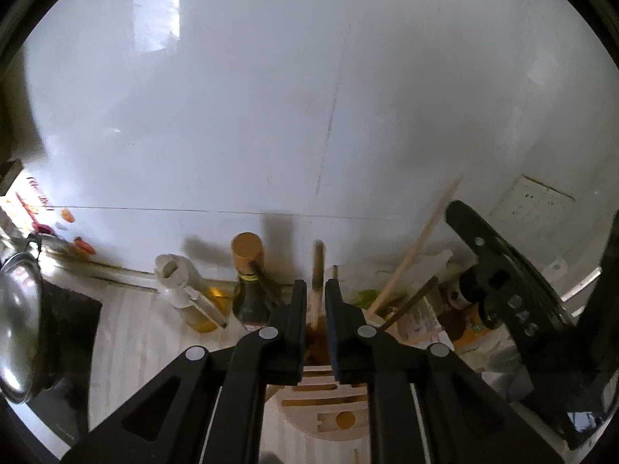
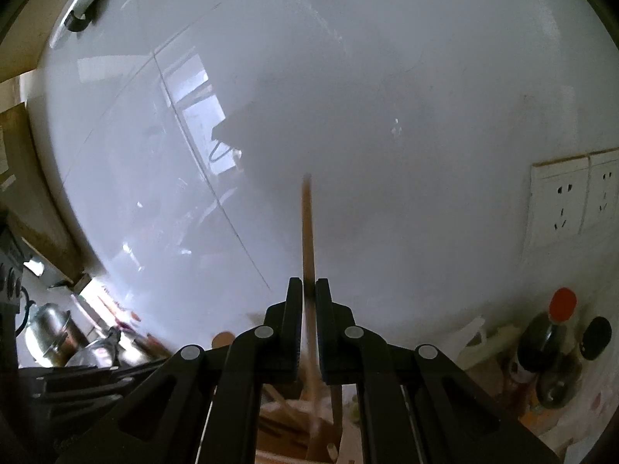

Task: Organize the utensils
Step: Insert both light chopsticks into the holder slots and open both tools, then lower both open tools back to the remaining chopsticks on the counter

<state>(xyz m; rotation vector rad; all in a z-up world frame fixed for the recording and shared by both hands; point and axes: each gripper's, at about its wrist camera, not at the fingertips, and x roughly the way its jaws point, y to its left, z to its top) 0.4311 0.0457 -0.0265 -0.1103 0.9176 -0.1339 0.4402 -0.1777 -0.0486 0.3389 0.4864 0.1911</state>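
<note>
Left gripper (image 1: pixel 314 290): jaws narrow, set either side of a blurred wooden utensil handle (image 1: pixel 318 270) that stands nearly upright between the 2 fingers. A sliver of gap shows on each side of the handle, so firm contact cannot be confirmed from the left wrist view. Directly below the fingers sits a pale wooden slotted holder (image 1: pixel 329 406), with brown staining where the handle meets it.

Right gripper (image 2: pixel 308 290): jaws narrow and clamped on a long thin wooden stick (image 2: pixel 307 232). The stick passes between the fingers, rises well above the fingertips against the white tiled wall (image 2: pixel 348 116), and runs down into a clutter of wooden pieces under the gripper.

In the left wrist view the right gripper (image 1: pixel 499 270) appears at right, beside a pale stick (image 1: pixel 421 239) leaning up from a container with a darker stick (image 1: pixel 414 297) next to it.

Surroundings: a dark bottle with a tan cap (image 1: pixel 247 270) and a white-capped oil bottle (image 1: pixel 185 290) stand just left of the left gripper, against the wall. A metal pot (image 1: pixel 19 328) lies at far left. Wall sockets (image 2: pixel 572 201) and a red-capped dark bottle (image 2: pixel 549 332) appear at right in the right wrist view.
</note>
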